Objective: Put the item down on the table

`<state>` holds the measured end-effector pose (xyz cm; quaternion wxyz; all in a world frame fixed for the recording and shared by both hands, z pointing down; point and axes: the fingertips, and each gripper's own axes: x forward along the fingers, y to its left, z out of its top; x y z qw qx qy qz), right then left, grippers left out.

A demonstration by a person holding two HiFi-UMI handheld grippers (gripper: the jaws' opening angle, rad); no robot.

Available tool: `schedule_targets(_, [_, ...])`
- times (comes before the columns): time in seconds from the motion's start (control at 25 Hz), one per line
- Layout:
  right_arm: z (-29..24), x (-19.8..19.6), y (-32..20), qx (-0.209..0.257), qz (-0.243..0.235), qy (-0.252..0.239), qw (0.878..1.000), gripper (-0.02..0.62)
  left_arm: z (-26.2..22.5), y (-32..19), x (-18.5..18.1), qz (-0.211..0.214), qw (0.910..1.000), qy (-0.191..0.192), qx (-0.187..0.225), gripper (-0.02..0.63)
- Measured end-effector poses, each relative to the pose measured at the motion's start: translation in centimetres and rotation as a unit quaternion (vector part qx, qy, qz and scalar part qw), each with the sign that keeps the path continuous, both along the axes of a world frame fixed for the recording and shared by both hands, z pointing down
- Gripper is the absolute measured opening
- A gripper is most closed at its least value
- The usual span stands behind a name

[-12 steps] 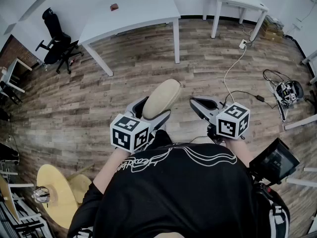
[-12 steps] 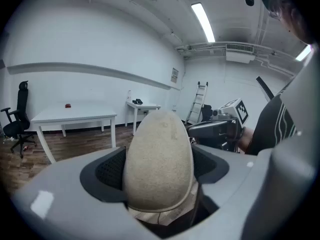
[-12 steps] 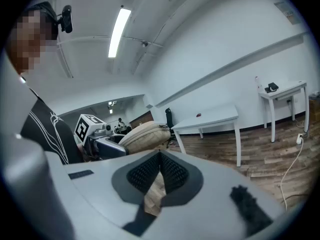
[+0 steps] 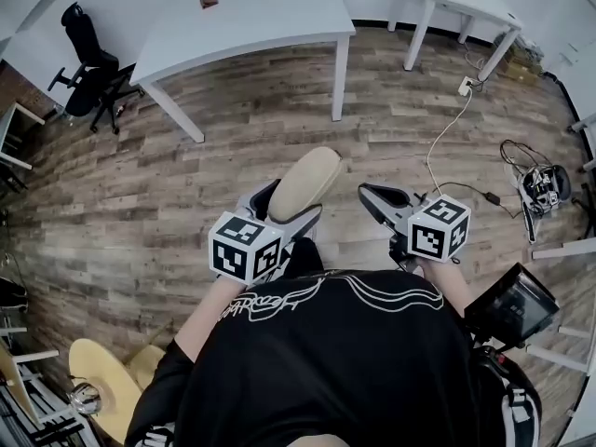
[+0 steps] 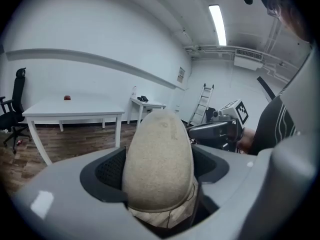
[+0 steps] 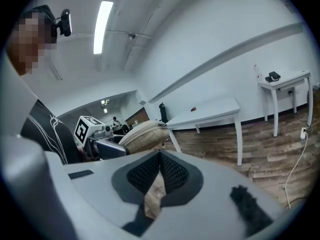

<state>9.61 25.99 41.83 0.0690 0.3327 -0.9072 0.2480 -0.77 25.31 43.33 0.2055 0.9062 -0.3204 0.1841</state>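
Observation:
A beige, oval, cushion-like item (image 4: 305, 182) sticks up from my left gripper (image 4: 284, 205), whose jaws stand wide and are shut on its lower end. The left gripper view shows the item (image 5: 159, 154) filling the gap between the two pads. It hangs in the air over the wooden floor (image 4: 233, 147). To its right, at the same height, my right gripper (image 4: 370, 194) is shut with nothing in it; its mesh pads (image 6: 170, 173) meet. The white table (image 4: 242, 17) stands ahead, beyond both grippers. The right gripper view shows the item (image 6: 142, 134) to its left.
A small red object (image 4: 209, 0) lies on the white table. A black office chair (image 4: 88, 54) stands to its left and a second white table (image 4: 466, 3) to the right. A white cable (image 4: 447, 128) runs over the floor. A round yellow table (image 4: 98, 380) is at my lower left.
The head view has shifted a little, so the white table sits slightly further right. Both grippers and the beige item keep the same places relative to each other.

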Motion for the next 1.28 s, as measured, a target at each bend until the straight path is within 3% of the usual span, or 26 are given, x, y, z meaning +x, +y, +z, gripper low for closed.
schedule_targets(0.28, [1.1,-3.9,-15.4,-0.027,0.006,-0.006,1.0,0.006,1.2,-14.8,-3.2,0.014,0.9998,-0.005,-0.016,0.4])
schedule_targets(0.52, [-0.2,-8.2,-26.2,-0.018,-0.002,-0.004,1.0,0.006,1.0,-24.9,-8.7,-0.007,0.9998,0.001,-0.019,0.4])
schedule_targets(0.96, [-0.9,-9.6,-31.2,-0.012,-0.012,0.01,1.0,0.006,0.1,-31.4,-10.5,-0.023,0.9995,0.021,-0.003,0.4])
schedule_targets(1.28, [0.0,-8.7,-36.9,-0.016,-0.026,-0.001,1.0,0.006,0.3,-36.7,-9.2,-0.032,0.9995,0.003,-0.003,0.4])
